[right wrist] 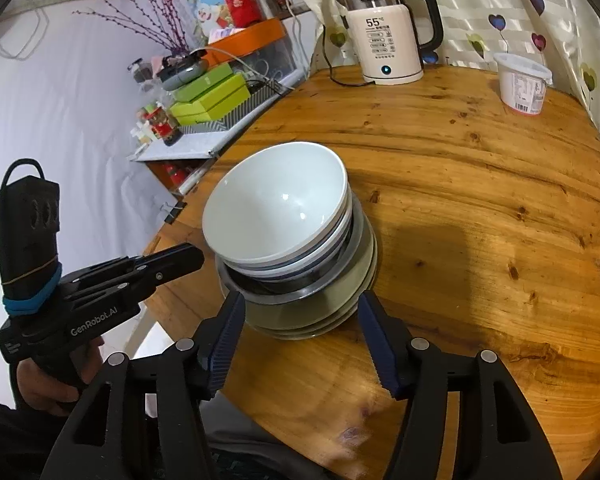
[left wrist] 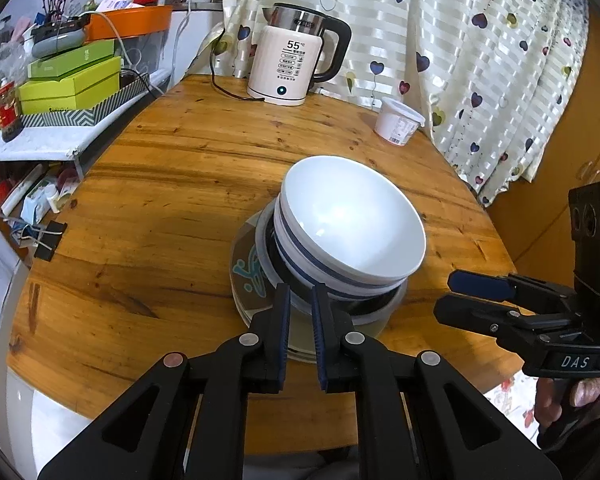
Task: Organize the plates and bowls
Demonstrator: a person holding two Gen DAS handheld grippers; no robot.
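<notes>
A stack [left wrist: 340, 240] stands mid-table: patterned plates [left wrist: 248, 276] at the bottom, a metal bowl [right wrist: 292, 296] on them, then white blue-banded bowls, with the top white bowl [right wrist: 276, 208] tilted. My left gripper [left wrist: 301, 292] is at the stack's near edge, its jaws almost together with nothing gripped. In the right wrist view the left gripper [right wrist: 194, 262] points at the bowls from the left. My right gripper [right wrist: 300, 300] is open, one finger on each side of the plates' near rim, pads off them. In the left wrist view the right gripper [left wrist: 446, 296] sits just right of the stack.
The round wooden table [left wrist: 160, 200] carries a white electric kettle [left wrist: 296, 56] with its cord at the back and a white plastic tub [left wrist: 398, 122] at the back right. A cluttered shelf with green boxes [left wrist: 72, 84] adjoins on the left. A curtain hangs behind.
</notes>
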